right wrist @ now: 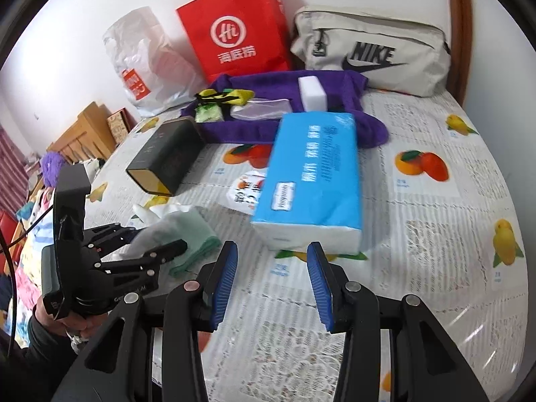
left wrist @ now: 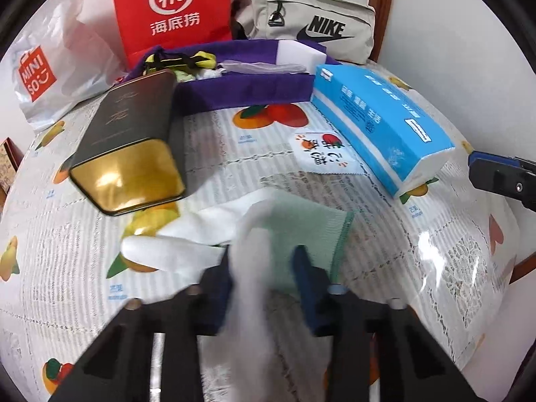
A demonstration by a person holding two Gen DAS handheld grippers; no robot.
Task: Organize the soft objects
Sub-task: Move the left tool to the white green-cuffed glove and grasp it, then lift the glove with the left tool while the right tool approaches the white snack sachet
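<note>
The step in hand appears to be the pick-up of a soft cloth. The left tongs point(left wrist: 264, 268) are pinched on a fold of white cloth point(left wrist: 187, 231) that rises blurred between the blue pads; the cloth lies at the near edge of the desk point(left wrist: 435, 251), partly over a green cloth point(left wrist: 301, 231), just in front of the dark tin point(left wrist: 134, 140). The right tongs point(right wrist: 269, 281) stand spread with nothing between the pads, hovering near the blue tissue pack point(right wrist: 311, 181). The next move probably calls for lifting the white cloth clear without dragging the green one, then carrying it toward the purple towel point(right wrist: 254, 127) at the back, where other small items are gathered. Count: one white cloth, one green cloth, one purple towel, one tissue pack, one tin, one white sponge block point(right wrist: 313, 93), one red paper bag point(right wrist: 234, 33), one white plastic bag point(right wrist: 144, 60), one beige pouch point(right wrist: 368, 50), one small printed sachet point(left wrist: 321, 150).
</note>
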